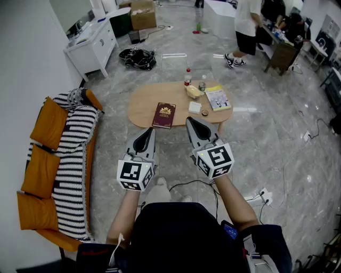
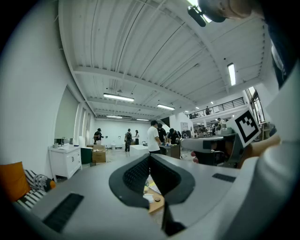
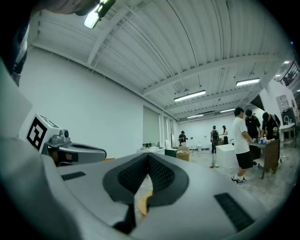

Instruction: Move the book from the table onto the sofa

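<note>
A dark red book (image 1: 164, 114) lies flat on the oval wooden table (image 1: 144, 101), near its front edge. The sofa (image 1: 58, 160), with orange cushions and a black-and-white striped throw, stands to the left of the table. My left gripper (image 1: 149, 131) hovers level, just short of the table's front edge and a little left of the book, shut and empty. My right gripper (image 1: 192, 121) is held level to the right of the book, over the table's front edge, also shut with nothing in it. In each gripper view the ribbed pads (image 2: 140, 173) (image 3: 161, 174) meet at the tip.
On the table also lie a yellow-and-blue booklet (image 1: 217, 98), two bottles (image 1: 187, 77), a white pad (image 1: 194, 107) and small items. A white cabinet (image 1: 93, 42), a cable pile (image 1: 137, 57) and a cardboard box (image 1: 143, 13) stand behind. People (image 1: 246, 26) stand at back right. A power strip (image 1: 264, 197) lies on the floor.
</note>
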Demonstrator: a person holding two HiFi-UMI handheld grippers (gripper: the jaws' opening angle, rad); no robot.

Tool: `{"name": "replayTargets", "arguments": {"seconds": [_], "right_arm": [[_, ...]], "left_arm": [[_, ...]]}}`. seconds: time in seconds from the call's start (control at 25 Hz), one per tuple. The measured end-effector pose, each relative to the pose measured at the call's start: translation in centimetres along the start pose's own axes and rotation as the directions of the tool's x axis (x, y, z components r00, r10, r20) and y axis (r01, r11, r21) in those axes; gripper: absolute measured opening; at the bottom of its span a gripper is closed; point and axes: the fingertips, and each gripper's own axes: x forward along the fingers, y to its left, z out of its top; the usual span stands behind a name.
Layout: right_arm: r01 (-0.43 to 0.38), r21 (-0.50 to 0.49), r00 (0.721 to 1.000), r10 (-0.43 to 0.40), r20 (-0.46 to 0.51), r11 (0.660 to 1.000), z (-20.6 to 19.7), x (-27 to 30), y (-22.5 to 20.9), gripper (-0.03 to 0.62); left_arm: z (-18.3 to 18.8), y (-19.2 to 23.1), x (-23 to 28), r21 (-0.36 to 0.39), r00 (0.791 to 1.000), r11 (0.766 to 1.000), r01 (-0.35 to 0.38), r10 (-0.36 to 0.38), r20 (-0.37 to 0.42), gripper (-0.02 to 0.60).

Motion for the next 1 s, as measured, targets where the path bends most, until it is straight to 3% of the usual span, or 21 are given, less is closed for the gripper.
{"name": "replayTargets", "arguments": {"seconds": [0.56, 1.0], "right_arm": [[-0.009, 0.020, 1.000, 0.009, -0.001, 1.000, -0.7, -1.7, -0.4, 0.006], [-0.018, 0.018, 1.000, 0.019, -0.013, 1.000, -1.5, 0.1, -1.9, 0.006]], "left_arm": [[-0.5, -1.1, -0.6, -0.014, 1.000, 1.000, -0.018, 0.018, -0.011, 0.017], [-1.2, -0.2, 1.5, -0.041, 1.000, 0.999, -0.017, 0.017, -0.014, 0.017]]}}
